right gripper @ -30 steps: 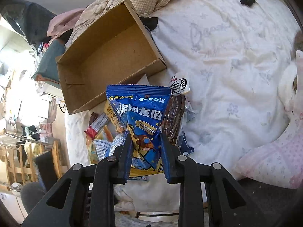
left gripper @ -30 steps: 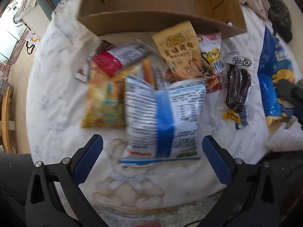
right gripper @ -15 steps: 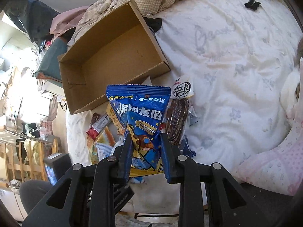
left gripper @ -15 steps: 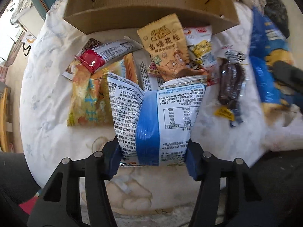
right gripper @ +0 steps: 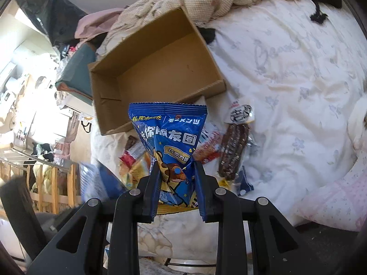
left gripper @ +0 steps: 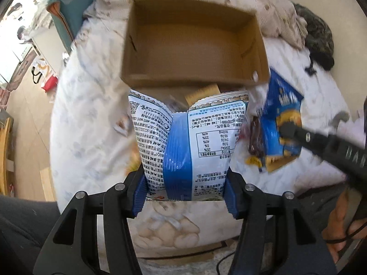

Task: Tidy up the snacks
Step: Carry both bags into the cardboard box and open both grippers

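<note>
Left tool (left gripper: pixel 184 197) clamps the lower end of a white-and-blue snack bag (left gripper: pixel 187 142), printed back showing, held above the bed (left gripper: pixel 87 119). Right tool (right gripper: pixel 176 189), narrowly parted, pinches a dark blue snack bag (right gripper: pixel 170 142). Only its view shows the loose snack pile (right gripper: pixel 213 151), which the left's bag hides. Beyond lies an open cardboard box (left gripper: pixel 195 45). Left view blurred.

Glossy plastic snack bags (left gripper: pixel 188 142), matt cardboard box (left gripper: pixel 195 43), cotton bedsheet (right gripper: pixel 298 73).
</note>
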A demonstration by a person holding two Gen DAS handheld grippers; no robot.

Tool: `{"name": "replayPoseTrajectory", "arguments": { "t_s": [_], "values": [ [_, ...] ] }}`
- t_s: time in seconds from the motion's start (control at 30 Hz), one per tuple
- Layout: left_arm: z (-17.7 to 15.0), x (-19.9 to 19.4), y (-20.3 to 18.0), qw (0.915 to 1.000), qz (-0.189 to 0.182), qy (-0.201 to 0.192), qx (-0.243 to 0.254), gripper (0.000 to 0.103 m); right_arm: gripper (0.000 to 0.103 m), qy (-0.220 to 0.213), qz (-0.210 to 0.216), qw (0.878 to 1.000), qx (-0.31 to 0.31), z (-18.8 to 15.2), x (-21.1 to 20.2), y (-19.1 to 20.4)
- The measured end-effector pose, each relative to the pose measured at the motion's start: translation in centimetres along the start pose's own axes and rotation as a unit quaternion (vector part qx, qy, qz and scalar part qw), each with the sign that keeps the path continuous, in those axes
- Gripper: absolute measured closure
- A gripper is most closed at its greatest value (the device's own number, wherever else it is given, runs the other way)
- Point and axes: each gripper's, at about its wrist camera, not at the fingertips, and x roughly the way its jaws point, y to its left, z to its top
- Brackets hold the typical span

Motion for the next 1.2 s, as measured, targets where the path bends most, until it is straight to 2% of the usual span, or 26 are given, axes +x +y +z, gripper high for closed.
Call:
{"name": "replayPoseTrajectory", "arguments": {
  "t_s": [0.2, 0.3, 0.53, 0.73, 0.97, 1.13, 1.2],
  "values": [
    [4.4, -0.7, 2.7, 0.9990, 0.016, -0.041, -0.002, 0.051, 0.074, -0.030, 0.021, 0.999, -0.021, 1.6, -0.5, 1.6],
    [6.8, -0.6, 3.7, 0.9987, 0.019, -0.047, -0.008, 0.051, 0.074, -0.044, 0.027, 0.998, -0.025, 2.9, -0.5, 2.1],
    [10.9, 1.1, 3.7, 0.9980, 0.019, -0.061, 0.005, 0.051, 0.074, -0.056, 0.013, 0.997, -0.052, 6.8, 1.8, 3.9],
    [13.8, 3.8, 2.9, 0.9970, 0.022, -0.072, 0.018, 0.051, 0.074, -0.063, -0.016, 0.995, -0.075, 10.4, 4.7, 4.7],
    [15.2, 6.7, 3.0, 0.9978, 0.010, -0.062, 0.021, 0.051, 0.074, -0.063, -0.035, 0.996, -0.061, 13.0, 6.6, 4.0],
    [15.1, 7.8, 3.1, 0.9951, 0.038, -0.082, 0.041, 0.050, 0.074, -0.052, -0.034, 0.997, -0.039, 13.7, 7.6, 3.2],
    [15.1, 8.1, 3.3, 0.9950, 0.033, -0.087, 0.037, 0.049, 0.074, -0.051, -0.036, 0.997, -0.038, 13.8, 7.8, 3.1]
  ]
}}
